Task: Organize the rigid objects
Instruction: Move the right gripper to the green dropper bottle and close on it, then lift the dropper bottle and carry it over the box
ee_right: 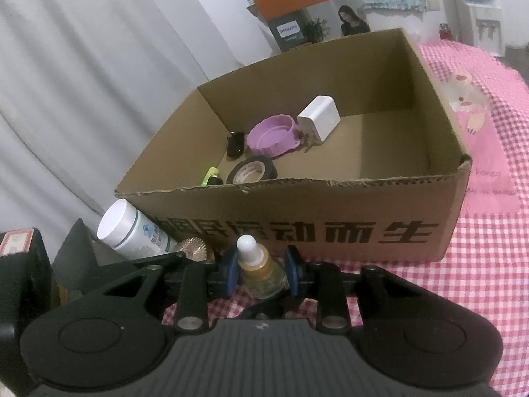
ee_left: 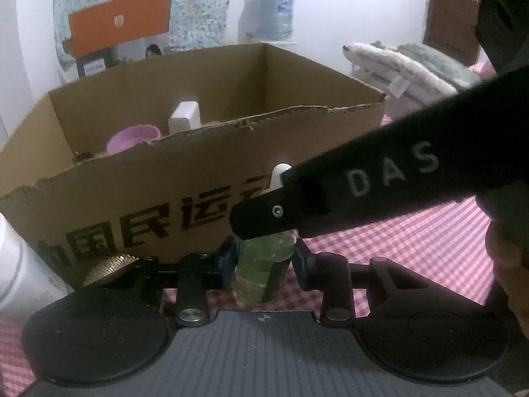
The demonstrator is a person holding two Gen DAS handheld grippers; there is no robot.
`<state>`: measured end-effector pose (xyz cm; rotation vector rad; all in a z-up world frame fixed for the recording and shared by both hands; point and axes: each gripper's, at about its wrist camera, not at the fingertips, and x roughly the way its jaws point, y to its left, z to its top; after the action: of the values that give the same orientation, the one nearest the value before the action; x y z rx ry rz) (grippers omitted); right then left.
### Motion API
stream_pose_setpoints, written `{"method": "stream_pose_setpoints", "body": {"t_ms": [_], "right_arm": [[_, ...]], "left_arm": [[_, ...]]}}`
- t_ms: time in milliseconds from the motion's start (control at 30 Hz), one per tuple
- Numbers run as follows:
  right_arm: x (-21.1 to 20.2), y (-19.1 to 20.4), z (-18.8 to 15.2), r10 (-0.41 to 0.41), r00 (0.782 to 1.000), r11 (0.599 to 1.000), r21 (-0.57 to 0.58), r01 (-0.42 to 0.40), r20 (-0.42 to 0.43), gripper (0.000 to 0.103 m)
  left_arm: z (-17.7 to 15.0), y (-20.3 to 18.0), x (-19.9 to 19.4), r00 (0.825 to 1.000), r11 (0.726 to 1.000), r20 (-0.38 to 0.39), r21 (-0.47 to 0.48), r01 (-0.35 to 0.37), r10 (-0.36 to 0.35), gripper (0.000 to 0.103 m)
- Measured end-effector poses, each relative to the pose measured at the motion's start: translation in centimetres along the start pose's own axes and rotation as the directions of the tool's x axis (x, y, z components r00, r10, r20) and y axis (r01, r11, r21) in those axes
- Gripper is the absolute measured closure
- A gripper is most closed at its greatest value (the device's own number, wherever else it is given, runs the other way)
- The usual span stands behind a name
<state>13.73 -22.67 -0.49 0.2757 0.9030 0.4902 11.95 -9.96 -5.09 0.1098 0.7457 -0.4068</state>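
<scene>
Nearest my right camera is the right claw (ee_right: 259,269), its blue pads flanking a small dropper bottle (ee_right: 261,269) of yellowish liquid with a white bulb cap. I judge it clenched on the bottle, though I cannot make out pad contact for certain. The left claw (ee_left: 266,261) brackets the same bottle from its own side, pads close against the glass; whether it truly grips I cannot tell. The bottle stands just in front of the cardboard box (ee_right: 330,198) on the pink checked bedspread (ee_right: 479,281), presumably steadied by both claws before going over the torn front wall.

Inside the box, toward its left corner, lie a purple lid (ee_right: 272,135), a white charger (ee_right: 319,117), a roll of black tape (ee_right: 253,170), a green-tipped item and a small black object I cannot identify. A white bottle (ee_right: 132,231) leans at the box's front left corner, beside a gold ridged thing, half hidden. In the left view the right claw's body crosses the bottle's neck.
</scene>
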Motion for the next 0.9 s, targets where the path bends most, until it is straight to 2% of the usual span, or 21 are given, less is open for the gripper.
{"method": "stream_pose_setpoints", "body": {"t_ms": [167,567,667,900], "right_arm": [[-1.0,0.2,-0.2,-0.002,1.000,1.000,-0.009,0.002,0.011,0.074],[-1.6,0.3,-0.3,-0.026,0.999,0.999,-0.023,0.027,0.022,0.074],[-1.6,0.4,-0.2,-0.021,0.999,1.000,-0.023,0.022,0.025,0.078],[-2.0,0.6,-0.3,-0.023,0.999,0.999,-0.033,0.025,0.032,0.079]], "left_arm": [[-0.2,-0.3,-0.1,0.999,0.999,-0.002,-0.003,0.044,-0.045,0.071],[-0.4,-0.9,0.3,1.000,0.999,-0.015,0.024,0.027,-0.026,0.070],[-0.3,-1.1,0.3,1.000,0.999,-0.015,0.032,0.021,-0.021,0.070],[-0.1,-1.7,-0.2,1.000,0.999,-0.012,0.042,0.015,-0.014,0.071]]}}
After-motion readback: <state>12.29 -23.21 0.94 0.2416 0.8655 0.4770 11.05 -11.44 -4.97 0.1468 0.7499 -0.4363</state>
